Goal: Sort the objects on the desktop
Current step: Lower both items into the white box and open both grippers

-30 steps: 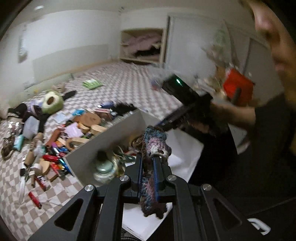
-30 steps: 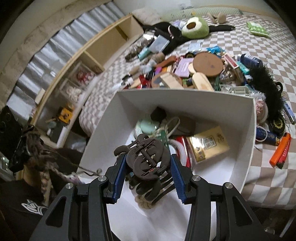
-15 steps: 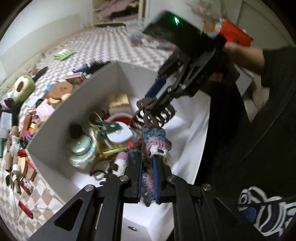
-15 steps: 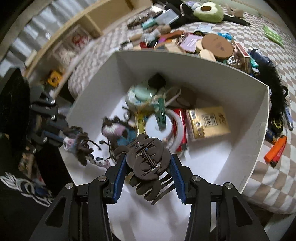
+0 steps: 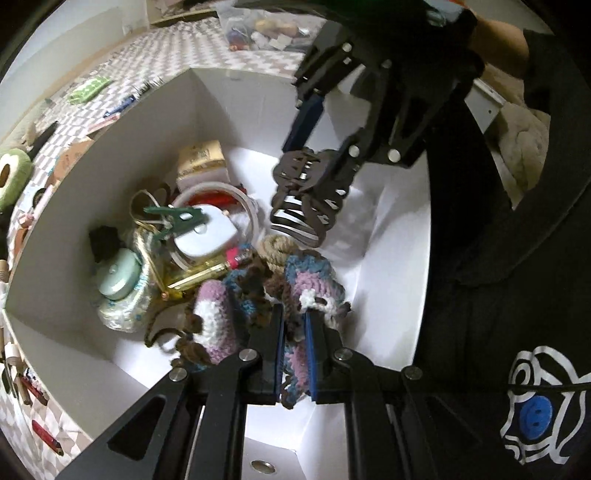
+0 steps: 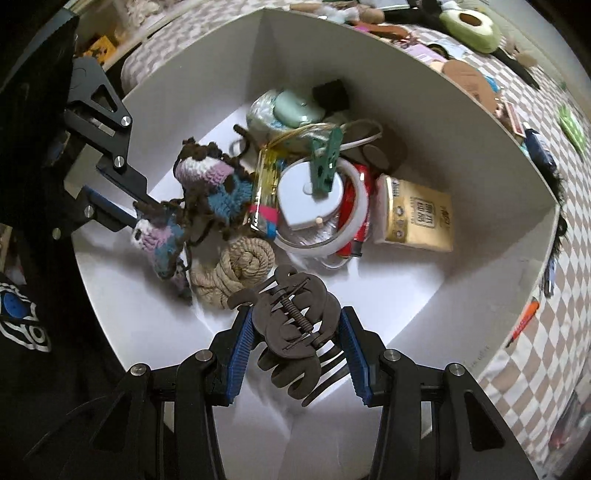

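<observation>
My left gripper [image 5: 294, 334] is pinching the soft, light crochet piece [image 5: 314, 280]; my right gripper [image 6: 297, 334] is clamping the rigid hair claw [image 6: 295, 325] (springy, so held across its hinge) over the white box [image 6: 406, 288].

Dim room light is falling overall; glare is whitening the white box [image 5: 391, 258] floor toward six o'clock, while fisheye edges are bending and darkening.

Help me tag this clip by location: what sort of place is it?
Probably a bedroom at home. A white box stands on a checkered cover strewn with small clutter, an avocado plush lies on it, and open shelving stands beside it. Whether the cover is on a bed or a low table is unclear.
</observation>
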A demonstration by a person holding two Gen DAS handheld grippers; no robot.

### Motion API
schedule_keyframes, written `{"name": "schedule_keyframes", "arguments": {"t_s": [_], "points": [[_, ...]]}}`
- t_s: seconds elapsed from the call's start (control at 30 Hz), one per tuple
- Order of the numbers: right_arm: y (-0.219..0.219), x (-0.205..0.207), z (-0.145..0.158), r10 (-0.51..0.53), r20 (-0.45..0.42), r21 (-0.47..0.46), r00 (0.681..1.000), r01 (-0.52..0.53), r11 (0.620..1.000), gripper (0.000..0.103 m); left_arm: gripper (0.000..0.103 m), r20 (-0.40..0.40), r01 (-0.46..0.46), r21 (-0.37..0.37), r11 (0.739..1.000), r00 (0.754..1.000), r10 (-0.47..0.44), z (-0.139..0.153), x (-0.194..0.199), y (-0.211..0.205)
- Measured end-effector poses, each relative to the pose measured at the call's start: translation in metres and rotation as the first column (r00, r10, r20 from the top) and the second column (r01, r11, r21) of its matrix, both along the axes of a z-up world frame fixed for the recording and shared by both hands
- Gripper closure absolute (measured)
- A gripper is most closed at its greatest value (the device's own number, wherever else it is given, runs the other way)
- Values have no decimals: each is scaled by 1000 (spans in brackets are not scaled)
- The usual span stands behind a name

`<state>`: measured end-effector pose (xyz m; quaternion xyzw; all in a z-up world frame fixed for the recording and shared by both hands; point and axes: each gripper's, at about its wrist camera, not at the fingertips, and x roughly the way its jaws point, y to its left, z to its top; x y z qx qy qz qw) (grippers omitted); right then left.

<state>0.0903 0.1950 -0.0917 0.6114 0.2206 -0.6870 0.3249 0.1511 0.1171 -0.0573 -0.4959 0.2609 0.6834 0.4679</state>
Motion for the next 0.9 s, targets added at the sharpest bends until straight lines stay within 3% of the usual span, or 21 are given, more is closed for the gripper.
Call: {"name": "schedule_keyframes", "arguments": {"t_s": [0.67, 0.73, 0.77, 0.8, 0.9], "points": [[11, -6, -26, 25, 30, 84, 999, -28, 996, 56, 93, 42, -51, -118, 992, 998, 57, -25, -16, -4], [11, -3, -25, 44, 22, 93, 999, -46, 995, 55, 87, 44, -61, -123, 991, 997, 67, -25, -18, -5], [12, -2, -24, 52, 14, 93, 999, -53, 994, 49, 84, 47, -69, -122, 990, 996, 75, -25, -20, -6], [12, -1, -22, 58, 3, 90, 998, -58, 994, 34, 79, 49, -77, -121, 990, 995, 84, -25, -22, -7], [15, 2, -17, 67, -19, 77, 998, -66, 995, 26, 70, 61, -99, -112, 989, 992, 106, -23, -28, -9]]}}
